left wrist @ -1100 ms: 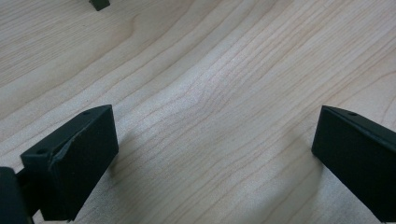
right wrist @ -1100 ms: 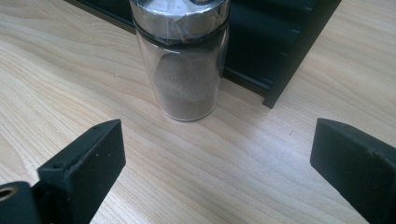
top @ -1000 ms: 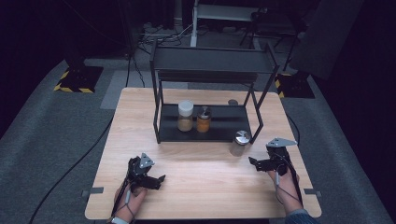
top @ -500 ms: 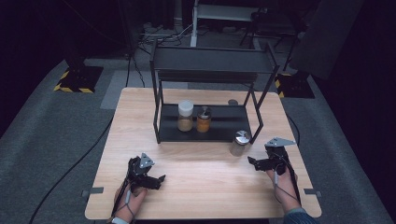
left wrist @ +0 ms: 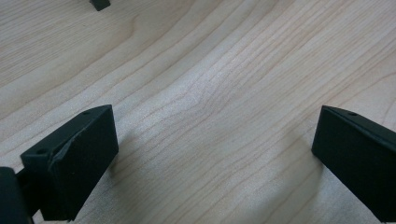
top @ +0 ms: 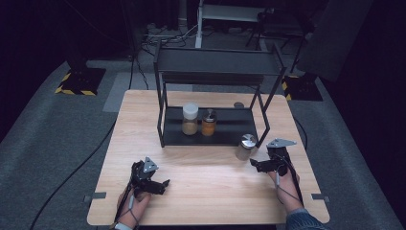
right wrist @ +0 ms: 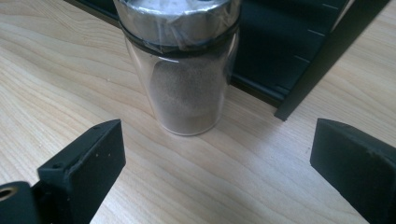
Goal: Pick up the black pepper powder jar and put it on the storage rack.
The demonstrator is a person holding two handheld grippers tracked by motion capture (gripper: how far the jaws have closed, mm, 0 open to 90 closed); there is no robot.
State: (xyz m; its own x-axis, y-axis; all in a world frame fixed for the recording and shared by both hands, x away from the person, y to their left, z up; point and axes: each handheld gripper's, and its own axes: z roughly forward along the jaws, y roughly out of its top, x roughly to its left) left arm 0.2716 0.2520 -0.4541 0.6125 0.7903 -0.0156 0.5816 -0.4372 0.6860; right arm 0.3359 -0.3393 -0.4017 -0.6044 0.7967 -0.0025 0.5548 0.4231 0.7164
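A glass jar with a silver lid [top: 246, 146] [right wrist: 182, 65] stands upright on the wooden table [top: 206, 191], just in front of the black shelf rack [top: 215, 67] near its front right leg. My right gripper [top: 255, 164] [right wrist: 215, 158] is open and points at the jar from a short distance, with nothing between its jaws. Over bare wood at the front left, my left gripper [top: 163, 184] [left wrist: 210, 154] is open too. On the rack's lower shelf stand a white-lidded jar [top: 190, 118] and a smaller amber jar [top: 208, 122].
The rack's upright leg [right wrist: 327, 51] stands right of the jar in the right gripper view. A small round object [top: 239, 105] lies behind the rack. Grey carpet and cables [top: 72, 167] surround the table, with dark equipment at the back.
My right gripper has crept slightly left and toward the silver-lidded jar. The left gripper and the jars have stayed put.
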